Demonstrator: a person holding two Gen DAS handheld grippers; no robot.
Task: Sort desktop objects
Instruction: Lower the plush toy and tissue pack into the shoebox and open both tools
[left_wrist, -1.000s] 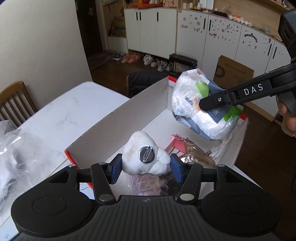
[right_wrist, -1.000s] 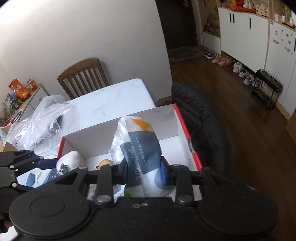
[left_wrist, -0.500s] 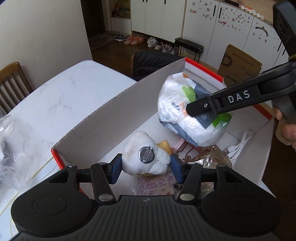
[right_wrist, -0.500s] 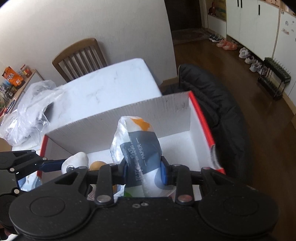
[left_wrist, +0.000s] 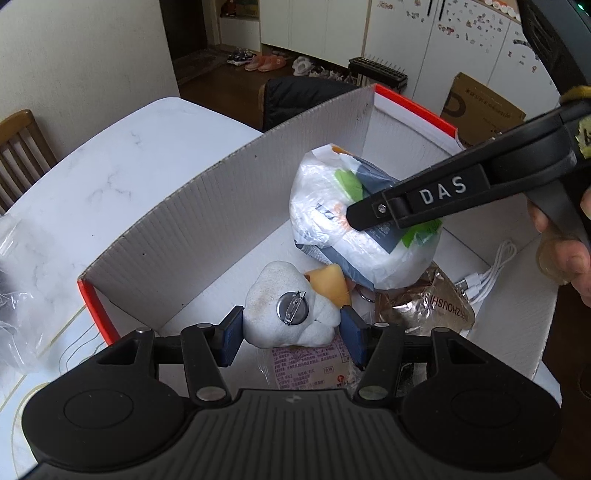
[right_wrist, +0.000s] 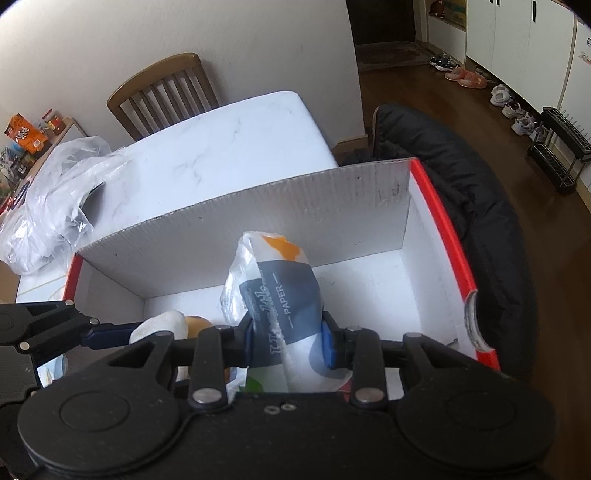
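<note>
A white box (right_wrist: 258, 221) with red edges is seen. A white, grey, orange and green tissue pack (right_wrist: 291, 306), a white plush (left_wrist: 288, 310) and blue pads (left_wrist: 231, 341) are shown.

I read "DAS" on the right gripper's finger (left_wrist: 441, 194), "PAPER" on the tissue pack (right_wrist: 286, 302), and "ZHOUSH" on the foil packet (left_wrist: 443, 308).

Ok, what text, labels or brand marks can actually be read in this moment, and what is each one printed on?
"DAS": on the right gripper finger.
"PAPER": on the tissue pack; the larger lettering beside it is too warped to read.
"ZHOUSHI", start cut off: on the foil packet.
Pink label: print too small to read.
Orange snack bag on the shelf: lettering blurred.
</note>
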